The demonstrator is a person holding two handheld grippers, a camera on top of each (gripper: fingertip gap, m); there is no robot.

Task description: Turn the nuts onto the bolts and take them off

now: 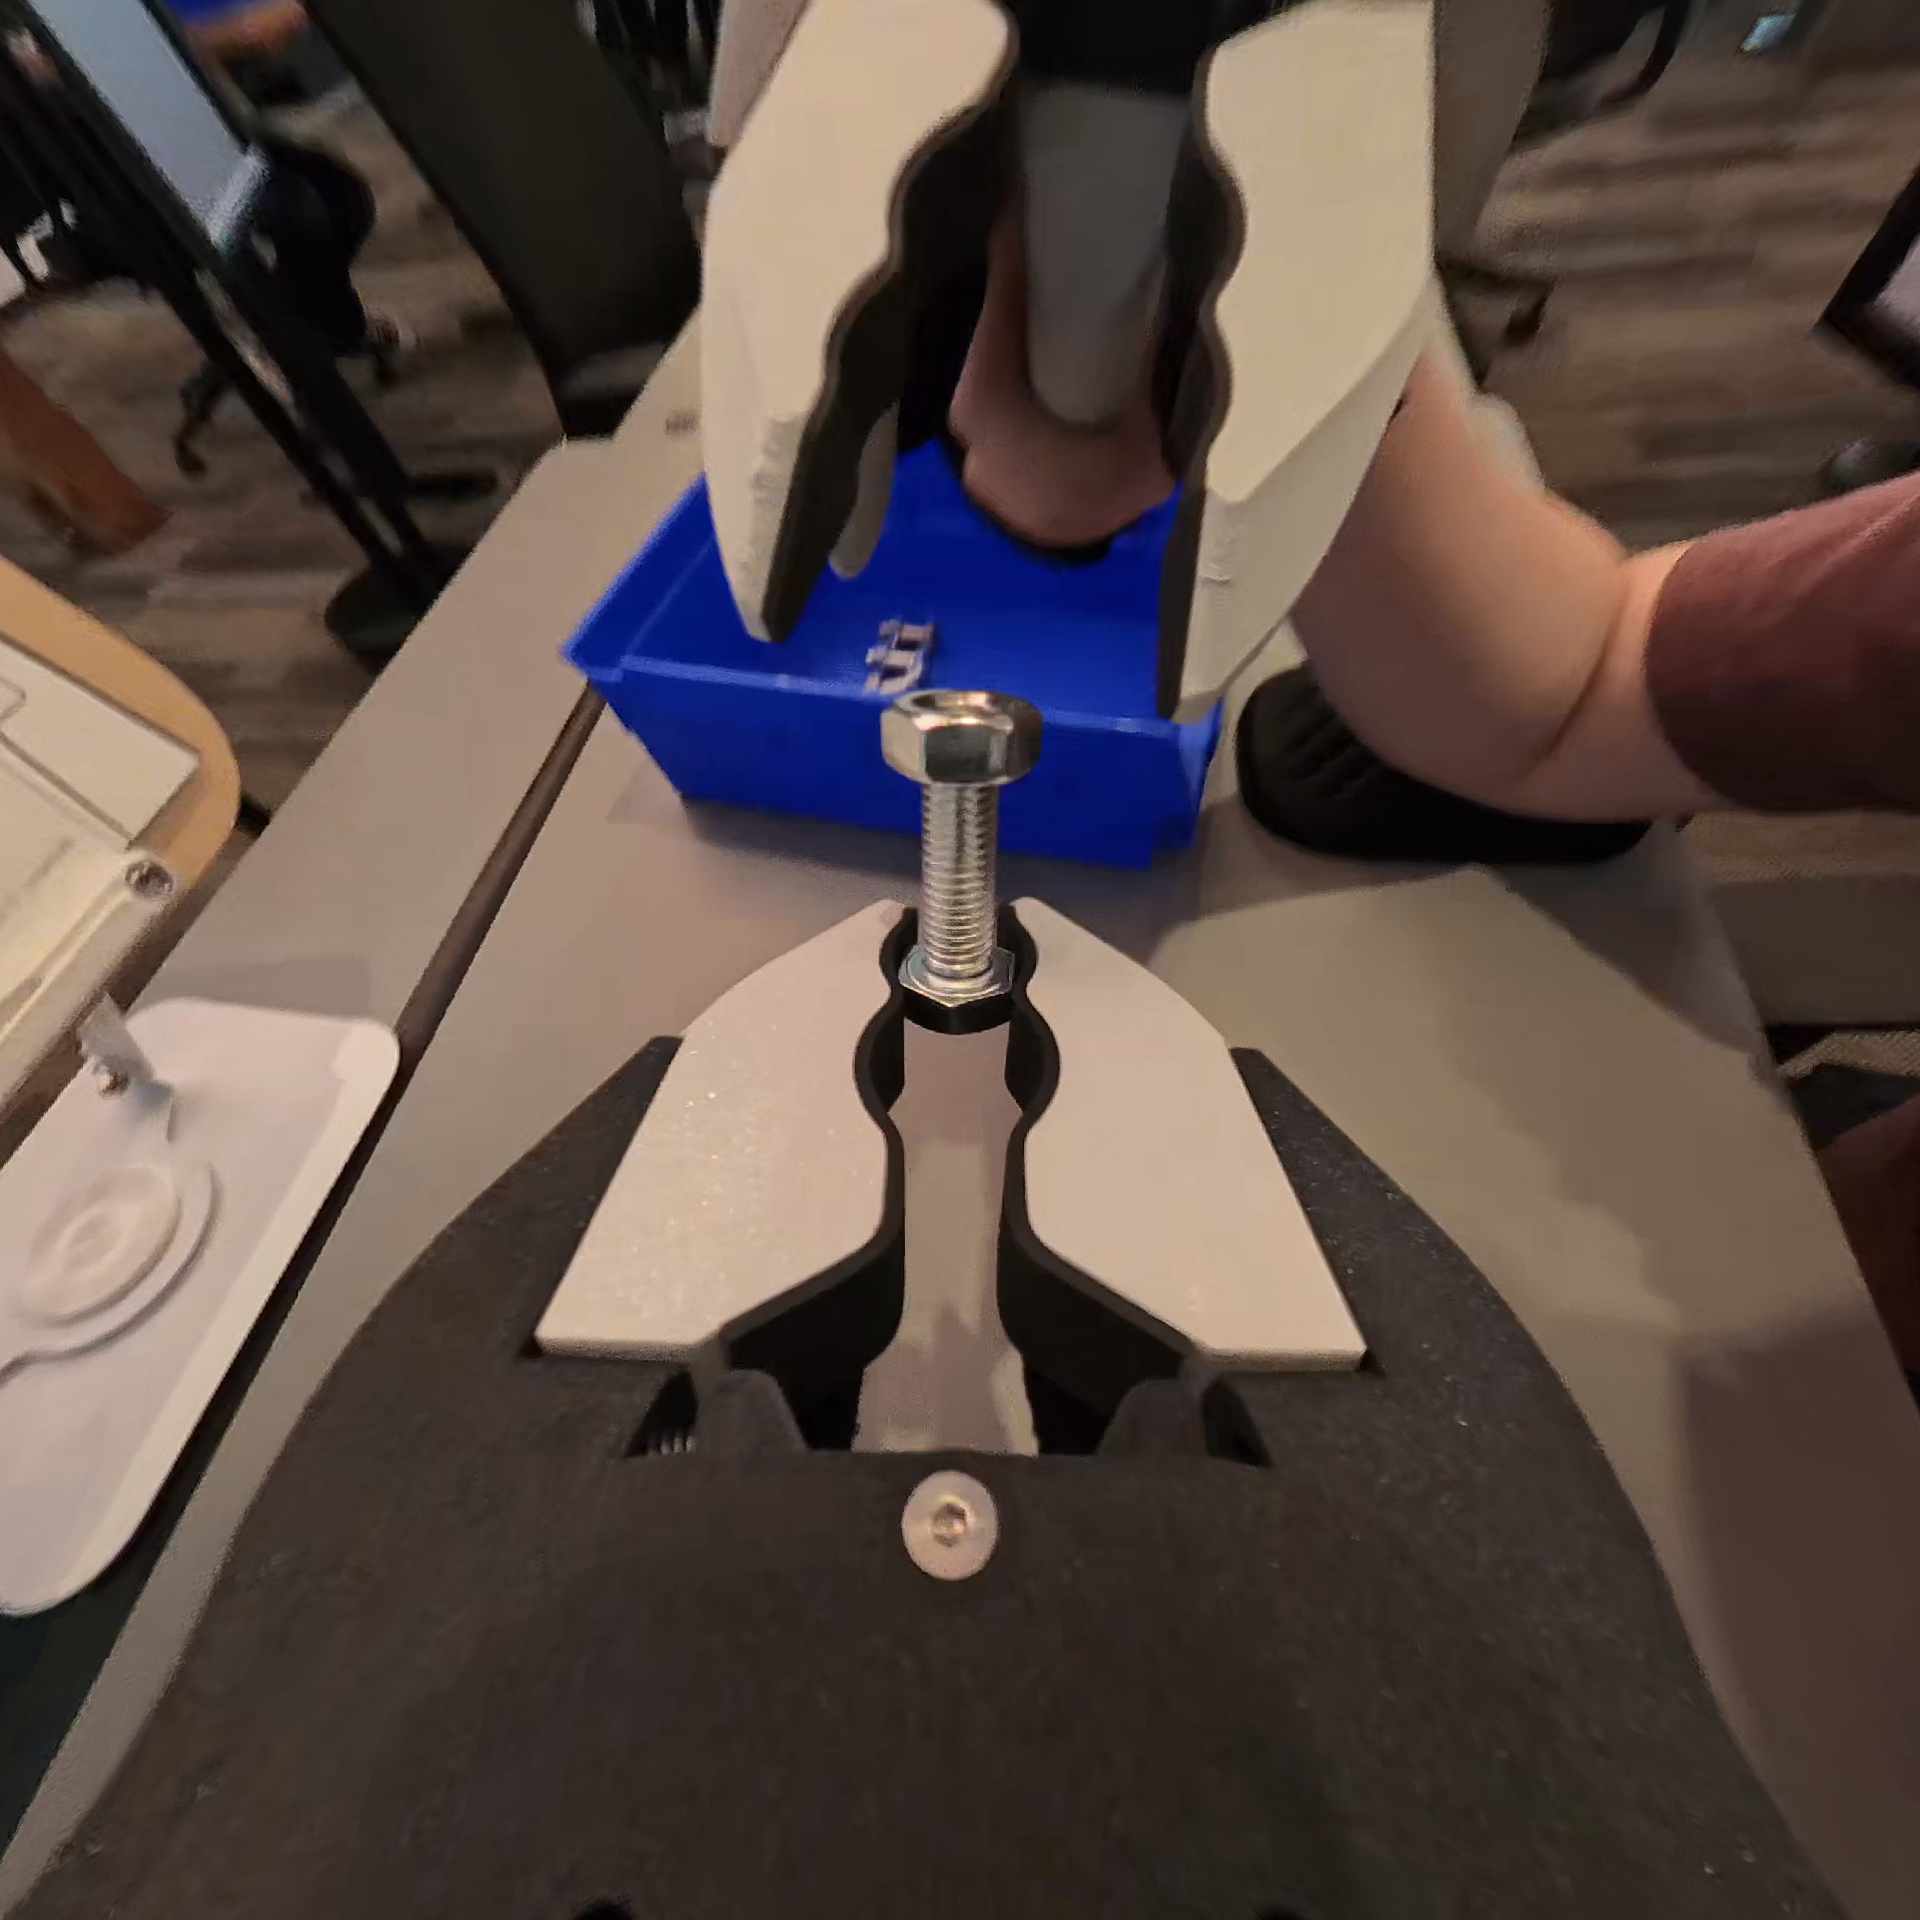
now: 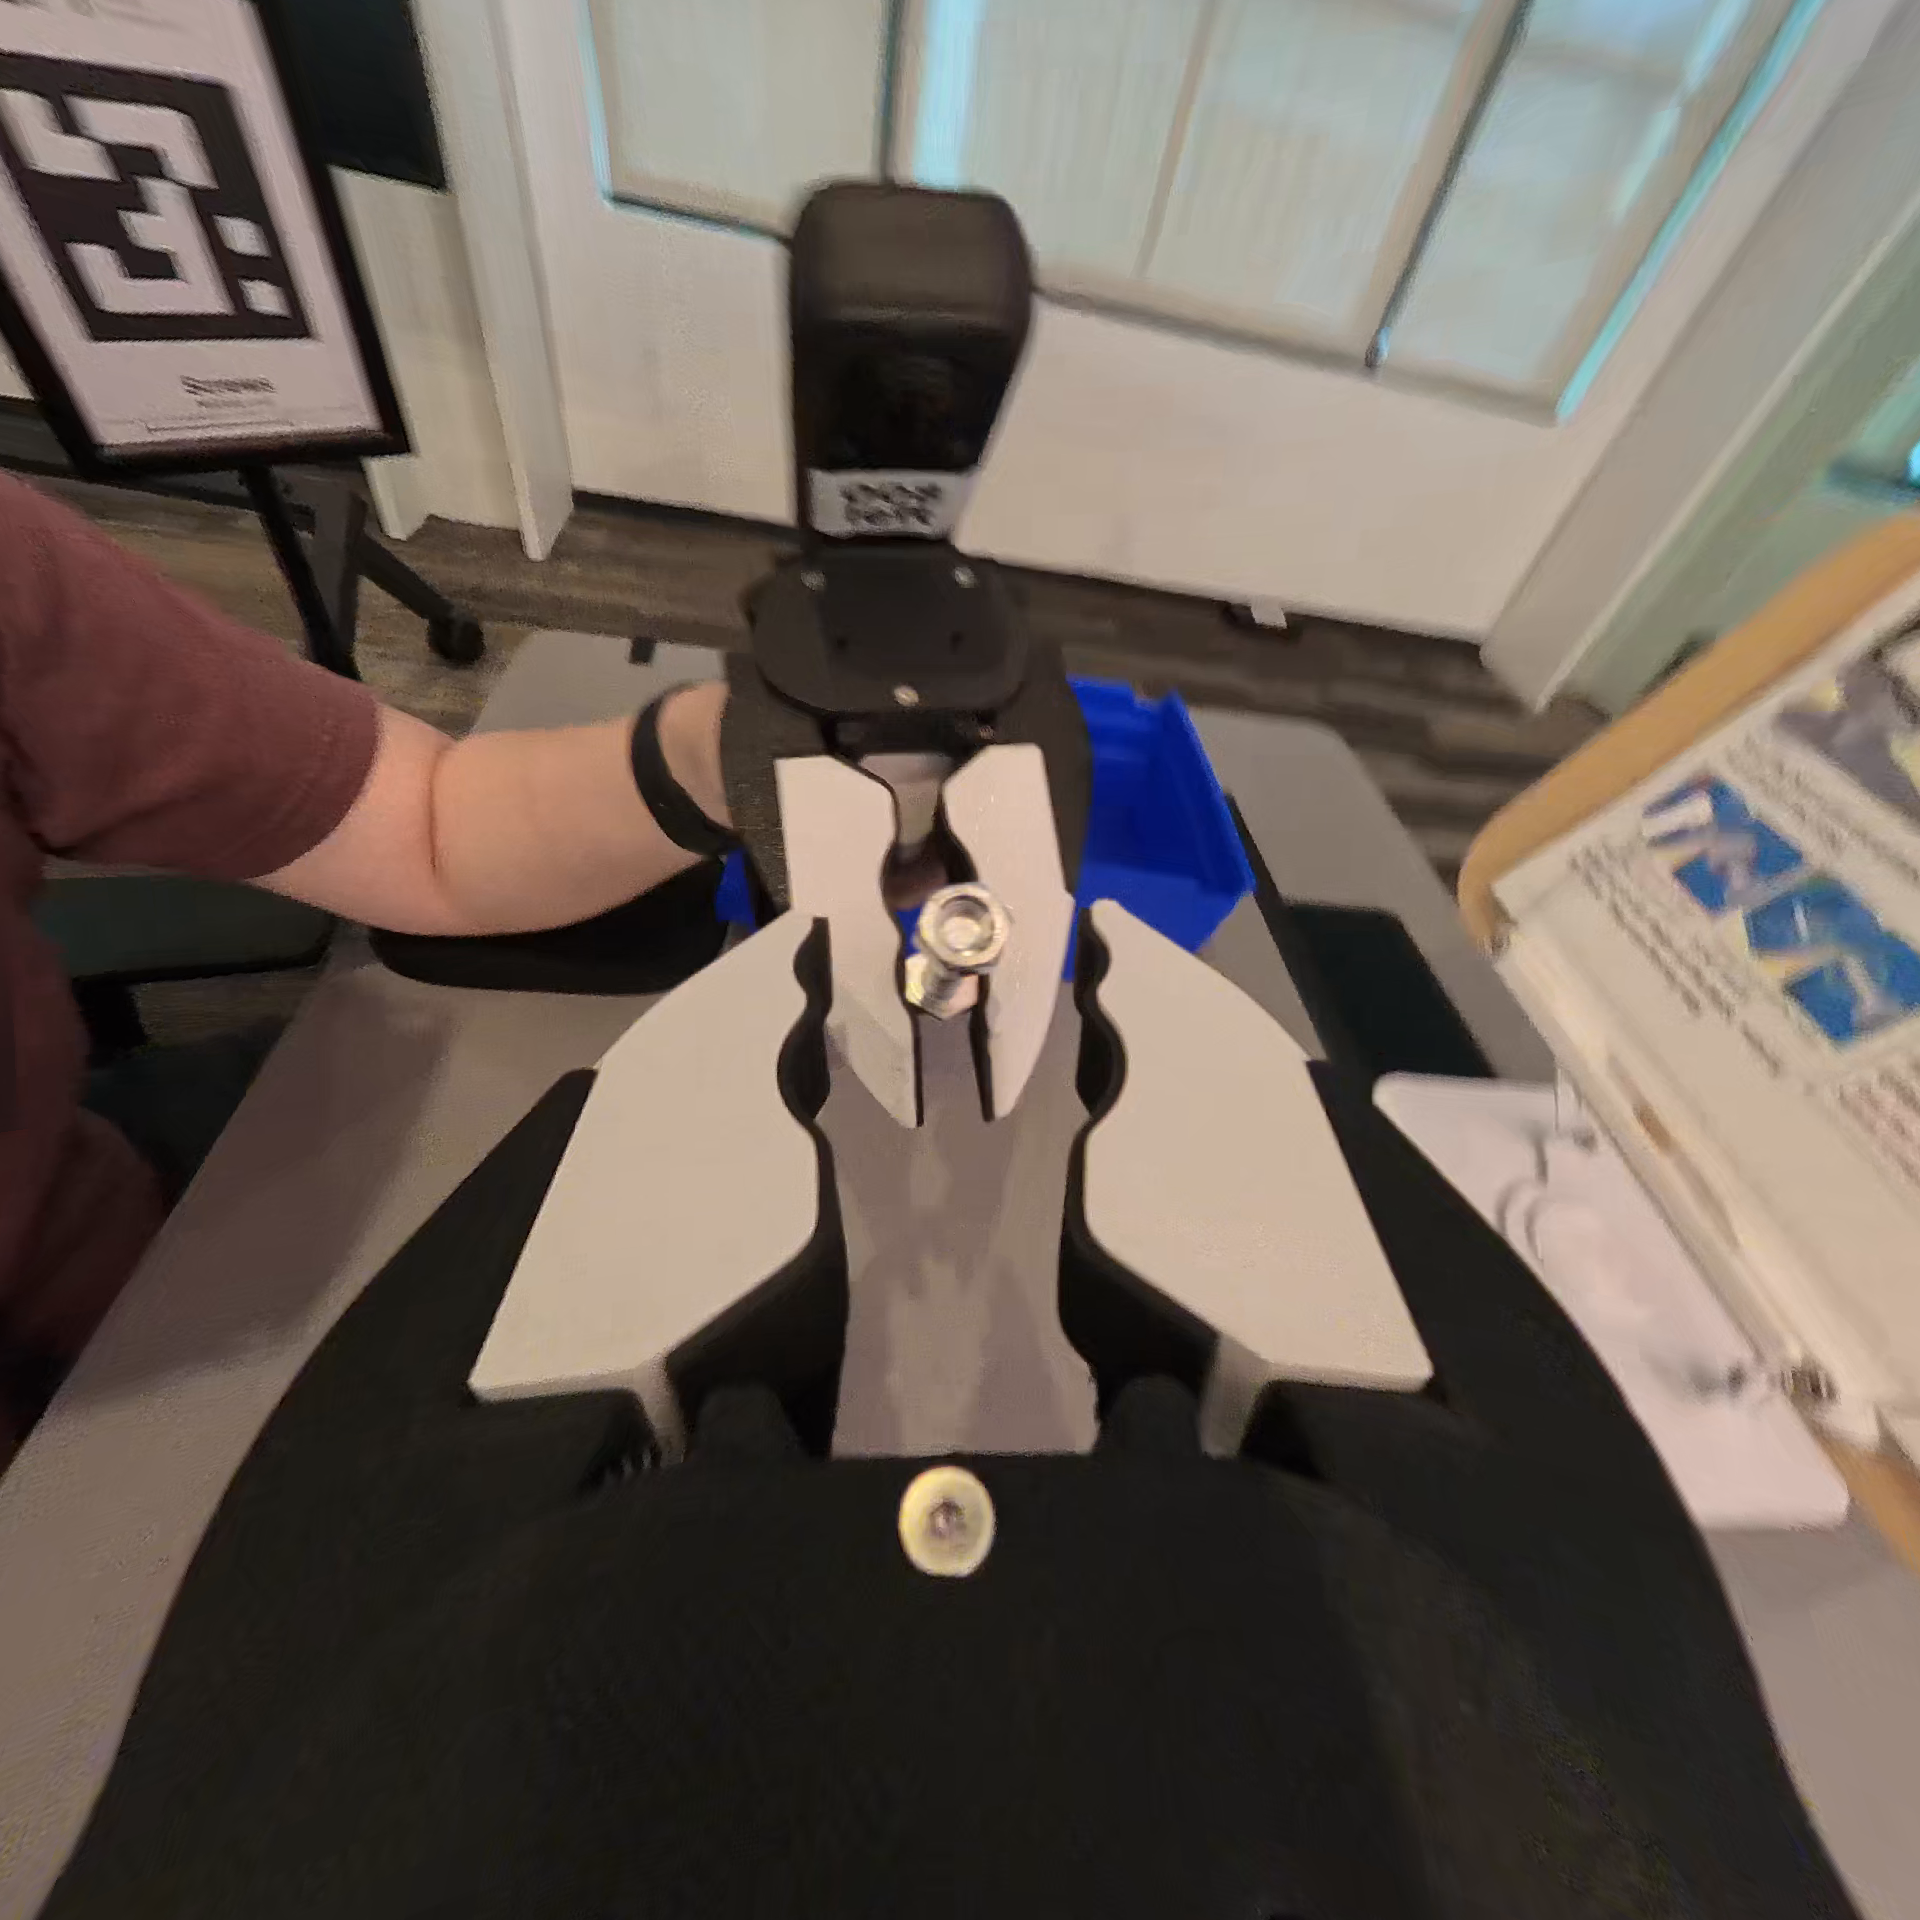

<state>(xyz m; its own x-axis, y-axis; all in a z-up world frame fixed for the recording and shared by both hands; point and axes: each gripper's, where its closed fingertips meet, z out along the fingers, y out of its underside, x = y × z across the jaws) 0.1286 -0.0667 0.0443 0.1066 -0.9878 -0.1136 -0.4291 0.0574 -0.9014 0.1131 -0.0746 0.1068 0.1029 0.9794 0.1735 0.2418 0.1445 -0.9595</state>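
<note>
My left gripper (image 1: 956,935) is shut on a silver hex nut (image 1: 951,982) held between its fingertips. A silver bolt (image 1: 958,831) is threaded through the nut, and its hex head (image 1: 961,732) points away from me. My right gripper (image 1: 977,665) faces it, open, with its tips just past the bolt head and not touching it. In the right wrist view my right gripper (image 2: 951,925) is open with its fingers on either side of the left gripper (image 2: 945,1112). The bolt head (image 2: 964,925) and the nut (image 2: 935,995) show there between the left fingers.
A blue bin (image 1: 894,769) stands on the grey table (image 1: 520,935) behind the bolt and also shows in the right wrist view (image 2: 1153,831). A person's arm (image 1: 1558,675) reaches in. A white tray (image 1: 156,1299) and a wooden board with papers (image 2: 1714,935) lie beside the table. My hands' fingertips stand some 6 cm from each other.
</note>
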